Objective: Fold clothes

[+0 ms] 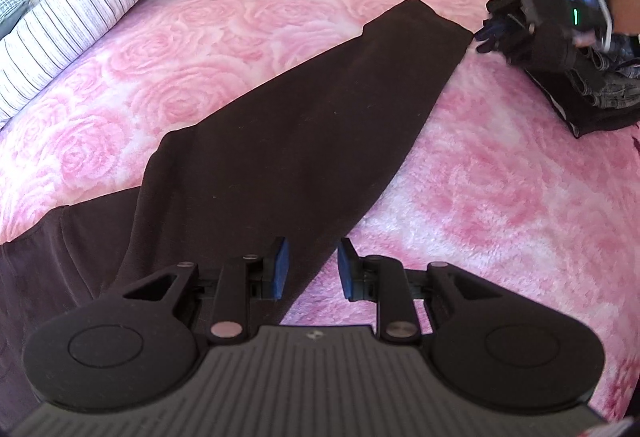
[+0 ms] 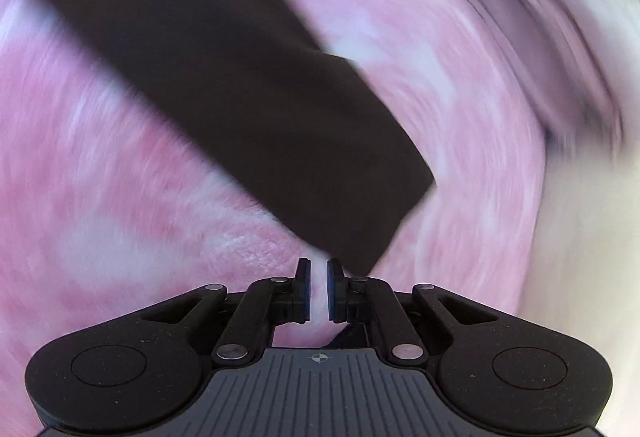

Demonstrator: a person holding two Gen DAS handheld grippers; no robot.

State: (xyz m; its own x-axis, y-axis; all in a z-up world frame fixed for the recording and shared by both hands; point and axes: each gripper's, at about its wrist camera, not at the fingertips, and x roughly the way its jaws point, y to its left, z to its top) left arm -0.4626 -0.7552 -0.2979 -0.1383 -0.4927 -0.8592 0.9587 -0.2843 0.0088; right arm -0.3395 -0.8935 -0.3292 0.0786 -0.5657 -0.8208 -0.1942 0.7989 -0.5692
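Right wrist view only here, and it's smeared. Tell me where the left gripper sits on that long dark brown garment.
Observer: The left gripper hangs open over the long dark brown garment's near edge, one finger over cloth, the other over the pink rose-patterned blanket.
Operator: Report anything near my right gripper.
Observer: A pile of dark and grey clothes lies just beside the right gripper, past the garment's far end.
Operator: Name what's beyond.
Observer: Striped white pillows, far left.

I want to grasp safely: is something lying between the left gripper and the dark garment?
Nothing visible does. The left gripper is open directly over the edge of the dark garment, which lies flat on the pink blanket.
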